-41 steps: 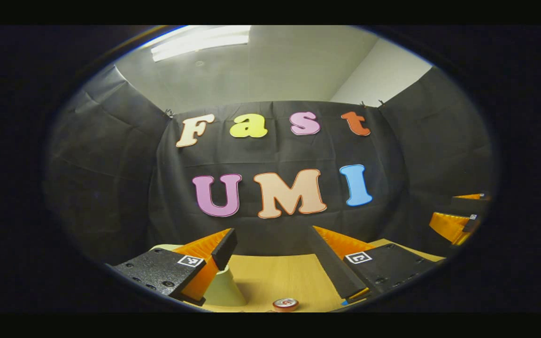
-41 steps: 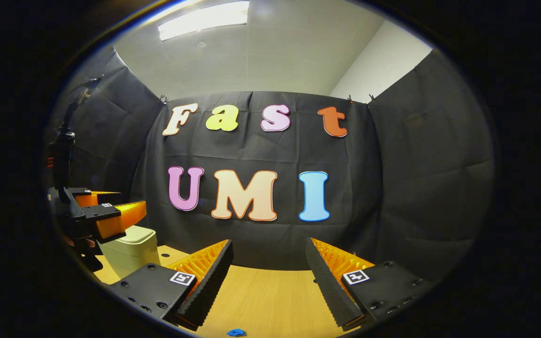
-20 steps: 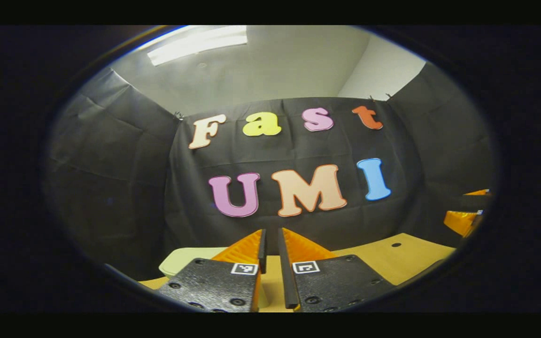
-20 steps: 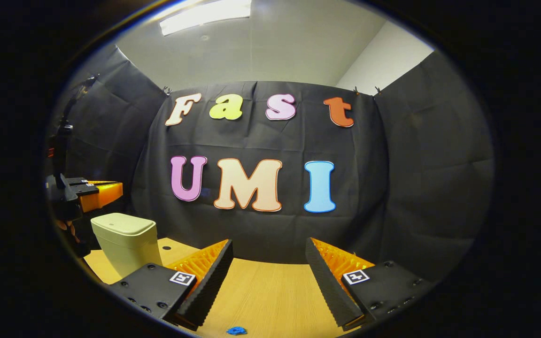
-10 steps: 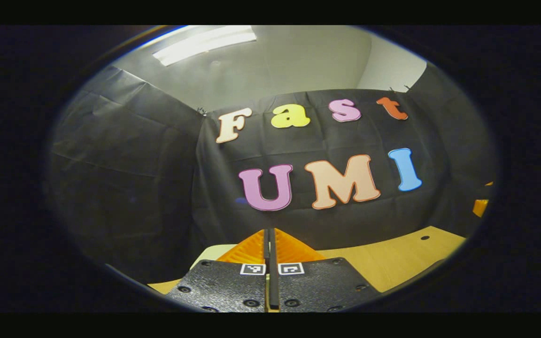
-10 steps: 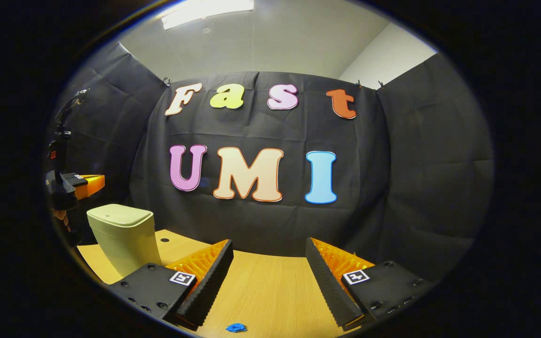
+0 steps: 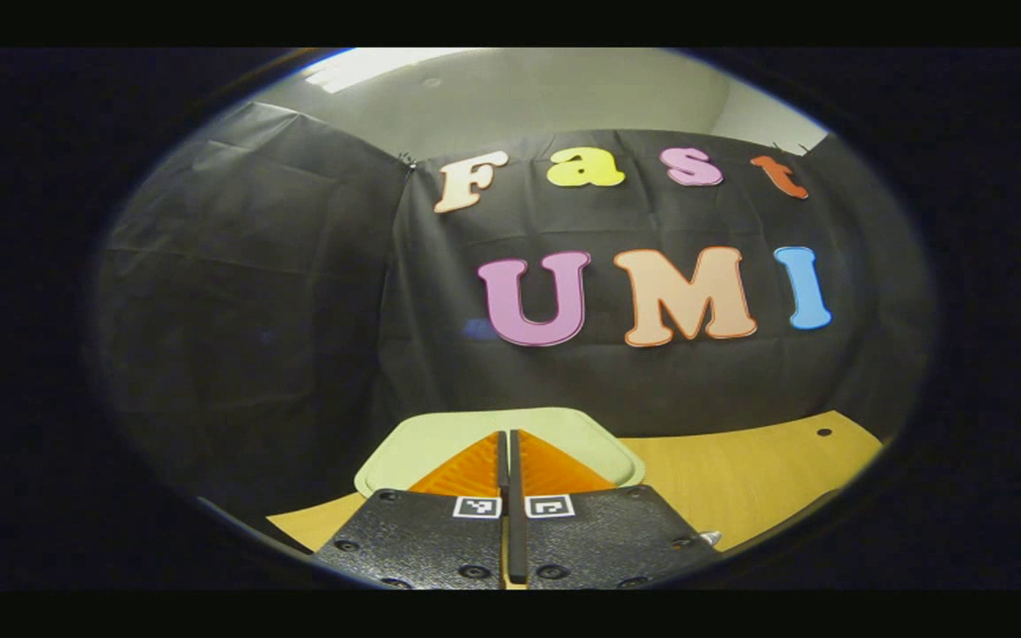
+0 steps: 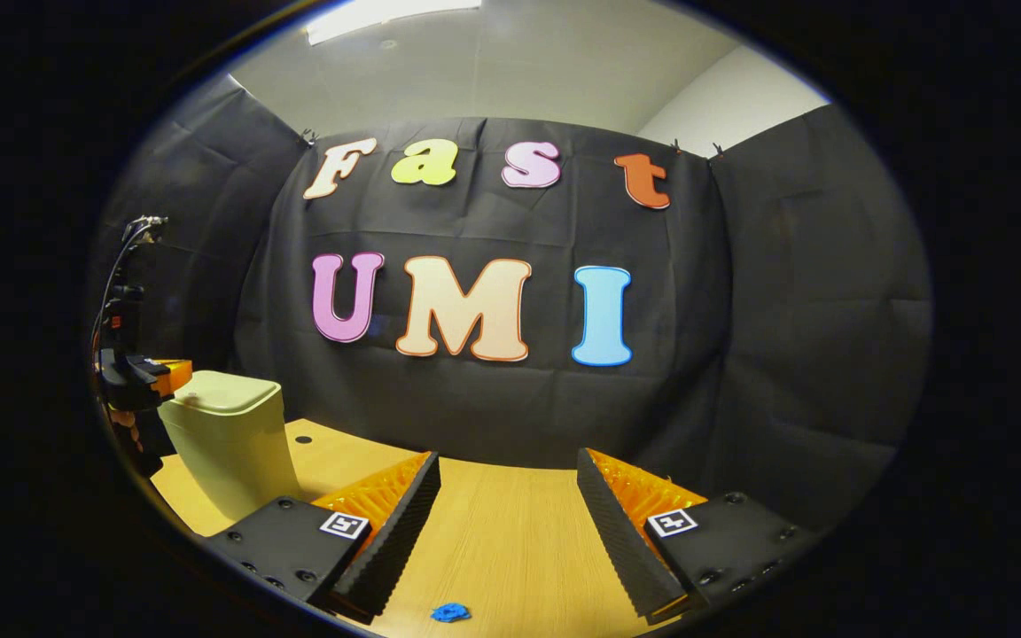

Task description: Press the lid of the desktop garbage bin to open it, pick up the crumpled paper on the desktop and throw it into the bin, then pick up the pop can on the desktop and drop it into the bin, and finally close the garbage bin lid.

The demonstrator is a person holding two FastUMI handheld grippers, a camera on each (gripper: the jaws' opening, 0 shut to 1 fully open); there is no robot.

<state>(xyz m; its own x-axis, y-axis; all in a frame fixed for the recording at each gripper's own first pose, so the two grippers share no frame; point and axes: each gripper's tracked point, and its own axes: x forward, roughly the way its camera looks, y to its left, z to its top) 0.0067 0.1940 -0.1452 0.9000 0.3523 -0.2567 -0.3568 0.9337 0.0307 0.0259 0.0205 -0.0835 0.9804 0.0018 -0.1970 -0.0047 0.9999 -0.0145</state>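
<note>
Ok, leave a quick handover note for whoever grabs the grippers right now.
Left gripper: shut on nothing, tips over the bin's lid; I cannot tell whether they touch it.
Right gripper: open, empty, above the desk.
Bin stands at the desk's left side in the right gripper view, lid closed.
A small blue scrap lies on the desk below the right gripper.
Done: nothing yet. Left: press the lid open, bin the paper, then the can, close the lid.

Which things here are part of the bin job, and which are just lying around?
For the job:
- garbage bin, lid shut
- left gripper, shut, at the lid
- right gripper, open above the table

Lying about:
- small blue scrap on the table
</note>
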